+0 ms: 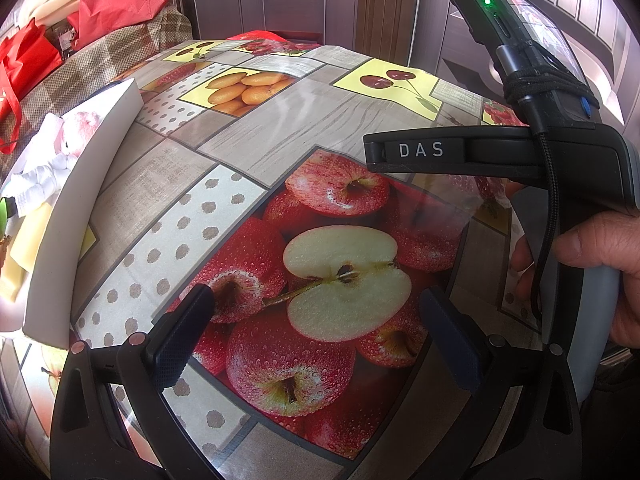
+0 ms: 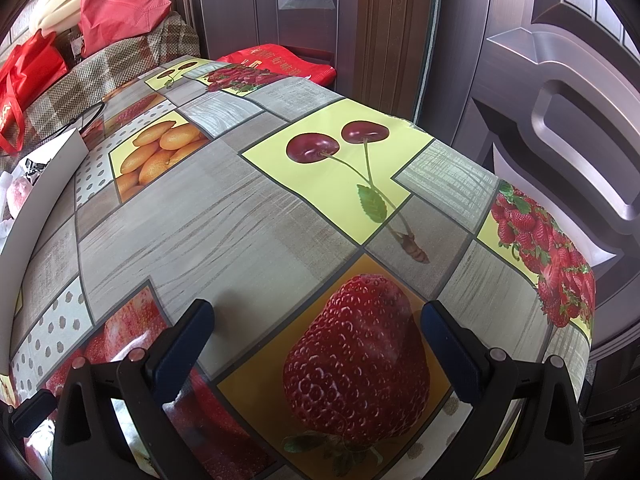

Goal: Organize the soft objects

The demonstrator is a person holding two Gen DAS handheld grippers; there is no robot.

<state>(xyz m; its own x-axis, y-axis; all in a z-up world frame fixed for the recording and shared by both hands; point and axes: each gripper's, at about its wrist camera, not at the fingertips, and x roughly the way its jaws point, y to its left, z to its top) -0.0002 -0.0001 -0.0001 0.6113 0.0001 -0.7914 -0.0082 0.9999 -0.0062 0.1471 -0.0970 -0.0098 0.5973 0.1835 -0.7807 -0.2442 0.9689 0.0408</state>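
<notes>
My left gripper [image 1: 316,300] is open and empty, low over the fruit-print tablecloth [image 1: 256,140]. A white box [image 1: 80,208] stands at the table's left edge with soft toys inside, among them a pink and white plush [image 1: 76,136]. The right gripper's body [image 1: 500,152], marked DAS, shows at the right of the left wrist view, held by a hand [image 1: 600,264]. In the right wrist view my right gripper [image 2: 318,312] is open and empty above the printed strawberry. The white box [image 2: 40,184] shows at its far left, with a pink soft thing [image 2: 16,196] inside.
A plaid-covered seat [image 1: 132,52] with red bags [image 1: 28,60] stands behind the table on the left. Dark brown doors [image 2: 540,100] rise behind and to the right. A red bag [image 2: 280,62] lies past the table's far edge. A black cable [image 2: 88,116] lies near the box.
</notes>
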